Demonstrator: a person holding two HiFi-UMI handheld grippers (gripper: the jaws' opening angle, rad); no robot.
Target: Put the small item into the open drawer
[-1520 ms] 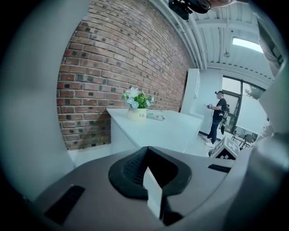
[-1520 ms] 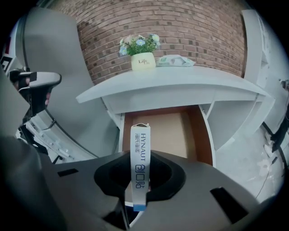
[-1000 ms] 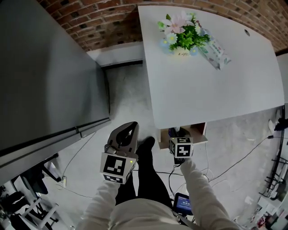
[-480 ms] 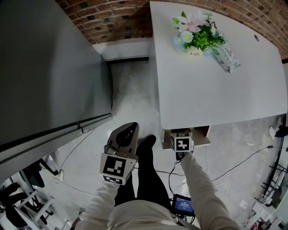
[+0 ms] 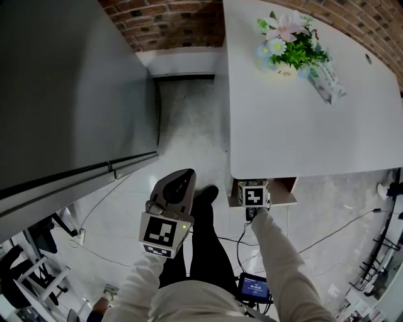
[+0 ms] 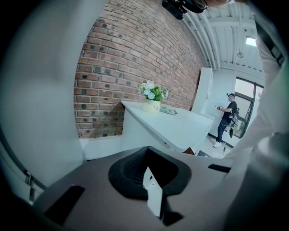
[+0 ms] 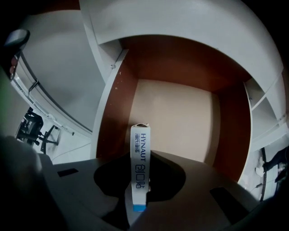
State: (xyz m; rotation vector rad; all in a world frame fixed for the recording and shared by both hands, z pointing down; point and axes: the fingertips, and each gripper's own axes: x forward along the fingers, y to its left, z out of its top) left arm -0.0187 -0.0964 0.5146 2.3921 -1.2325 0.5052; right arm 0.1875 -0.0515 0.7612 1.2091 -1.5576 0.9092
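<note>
A small white box (image 7: 139, 167) with blue print stands upright between the jaws of my right gripper (image 7: 140, 155), which is shut on it. Beyond the box lies the open drawer (image 7: 180, 113), with brown walls and a bare beige bottom; the box hangs over its near part. In the head view the right gripper (image 5: 253, 194) sits at the drawer (image 5: 284, 186) under the white table's (image 5: 296, 126) near edge. My left gripper (image 5: 169, 210) hangs over the floor beside the person's leg, jaws together, with a thin white sliver (image 6: 153, 195) showing at the jaw line.
A flower pot (image 5: 288, 47) and a flat packet (image 5: 329, 78) rest on the table's far side. A tall grey cabinet (image 5: 63, 94) fills the left, with brick wall (image 5: 170, 19) behind. Cables (image 5: 327, 233) trail across the floor. Another person (image 6: 227, 118) stands far off.
The right gripper has moved forward with the box, up to the drawer under the table edge. The left gripper has stayed where it was.
</note>
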